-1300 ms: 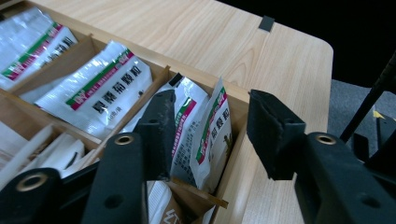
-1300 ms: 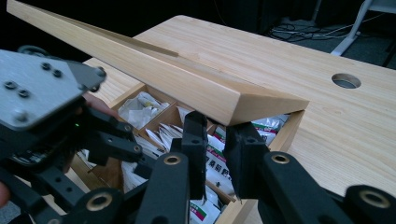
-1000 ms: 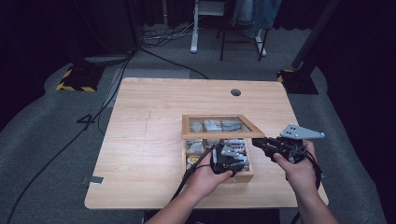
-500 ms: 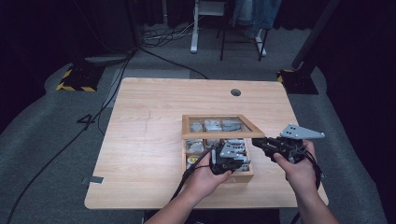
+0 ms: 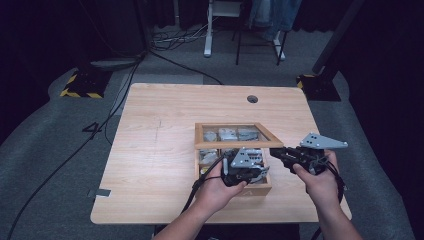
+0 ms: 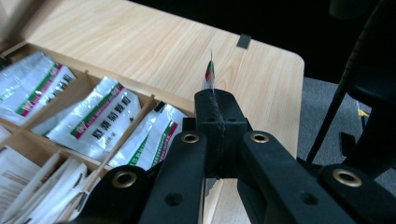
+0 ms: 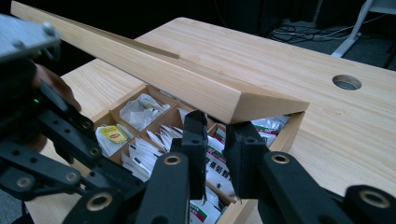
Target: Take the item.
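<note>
A wooden box (image 5: 255, 190) with several compartments of tea sachets (image 6: 95, 121) sits near the table's front edge. Its glass-paned lid (image 5: 232, 144) is tilted up. My right gripper (image 5: 277, 151) is shut on the lid's front right rim (image 7: 224, 100), and its jaws (image 7: 217, 128) pinch just under that edge. My left gripper (image 5: 235, 172) hovers over the box's front compartments. Its jaws (image 6: 218, 100) are shut on a thin sachet (image 6: 209, 77), whose red and green edge sticks up above the tips.
The light wooden table (image 5: 160, 150) has bare room to the left of the box and a cable hole (image 5: 252, 99) at the back. A cable (image 5: 200, 185) trails from the left gripper. Dark floor, cables and stands surround the table.
My left gripper has risen slightly above the box with its jaws shut. The right gripper and the raised lid have stayed where they were.
</note>
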Motion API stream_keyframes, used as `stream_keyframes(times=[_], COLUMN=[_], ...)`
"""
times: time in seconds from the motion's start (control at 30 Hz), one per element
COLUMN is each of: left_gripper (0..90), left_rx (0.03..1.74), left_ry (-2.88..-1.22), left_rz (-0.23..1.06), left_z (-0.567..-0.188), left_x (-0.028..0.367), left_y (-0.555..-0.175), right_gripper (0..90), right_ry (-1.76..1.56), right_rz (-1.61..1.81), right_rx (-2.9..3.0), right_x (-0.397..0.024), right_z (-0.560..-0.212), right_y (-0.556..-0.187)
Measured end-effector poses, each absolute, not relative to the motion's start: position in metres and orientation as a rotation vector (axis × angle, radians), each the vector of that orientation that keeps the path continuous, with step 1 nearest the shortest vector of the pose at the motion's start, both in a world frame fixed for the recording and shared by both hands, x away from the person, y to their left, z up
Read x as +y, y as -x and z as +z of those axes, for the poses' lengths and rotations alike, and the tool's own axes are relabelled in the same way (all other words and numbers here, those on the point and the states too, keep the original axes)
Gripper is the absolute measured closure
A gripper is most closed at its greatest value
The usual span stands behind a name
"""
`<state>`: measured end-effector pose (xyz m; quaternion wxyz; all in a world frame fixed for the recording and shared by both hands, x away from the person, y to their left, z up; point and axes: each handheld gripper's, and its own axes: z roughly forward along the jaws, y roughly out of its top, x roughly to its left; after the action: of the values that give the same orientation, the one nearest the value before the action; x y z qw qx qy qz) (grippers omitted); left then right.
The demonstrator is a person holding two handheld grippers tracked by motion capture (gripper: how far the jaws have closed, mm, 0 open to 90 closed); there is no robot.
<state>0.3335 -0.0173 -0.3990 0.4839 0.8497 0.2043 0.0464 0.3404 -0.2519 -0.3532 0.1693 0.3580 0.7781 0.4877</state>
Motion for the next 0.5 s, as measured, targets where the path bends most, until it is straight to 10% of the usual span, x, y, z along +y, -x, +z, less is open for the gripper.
stream_keyframes(times=[0.5], left_gripper=[89.9], left_rx=[0.493], left_ry=[-2.022], left_rz=[0.138], left_z=[-0.379], left_x=[0.006], left_y=[-0.327], right_gripper=[78.3], right_ry=[-1.020], right_rz=[1.384], right_rx=[2.211], right_x=[-0.251], right_z=[-0.354], right_y=[-0.340])
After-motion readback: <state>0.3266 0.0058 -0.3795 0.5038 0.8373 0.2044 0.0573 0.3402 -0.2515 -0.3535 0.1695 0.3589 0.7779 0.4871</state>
